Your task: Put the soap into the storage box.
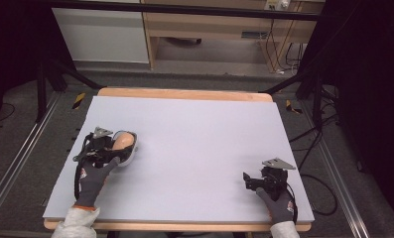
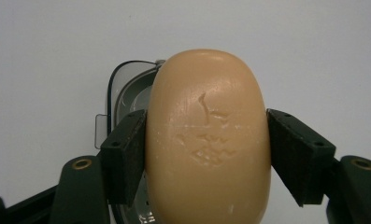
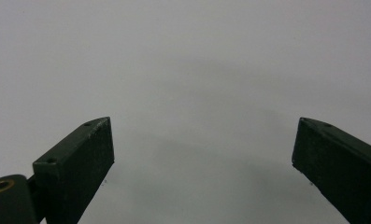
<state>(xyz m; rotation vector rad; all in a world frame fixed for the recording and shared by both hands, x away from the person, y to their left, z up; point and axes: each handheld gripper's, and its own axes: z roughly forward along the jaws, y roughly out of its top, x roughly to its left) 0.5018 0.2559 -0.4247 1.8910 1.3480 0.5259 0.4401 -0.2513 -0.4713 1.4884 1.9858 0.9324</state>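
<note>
A tan oval bar of soap (image 2: 209, 140) with a stamped mark is clamped between the two black jaws of my left gripper (image 2: 206, 154). Just beneath it lies a grey soap dish (image 2: 124, 93) with a pale rim. In the high view the soap (image 1: 122, 142) and the dish (image 1: 130, 156) are at the left side of the table, with my left gripper (image 1: 116, 148) over them. At the table's right front my right gripper (image 1: 247, 179) rests on the mat, its jaws wide apart with nothing between them; its fingers (image 3: 78, 163) frame bare mat.
A pale lavender mat (image 1: 194, 148) covers the wooden table (image 1: 184, 93). Beyond the far edge are a dark floor, stand legs, cables and a wooden cabinet (image 1: 209, 25). A metal rail (image 1: 16, 158) runs along the floor at the left.
</note>
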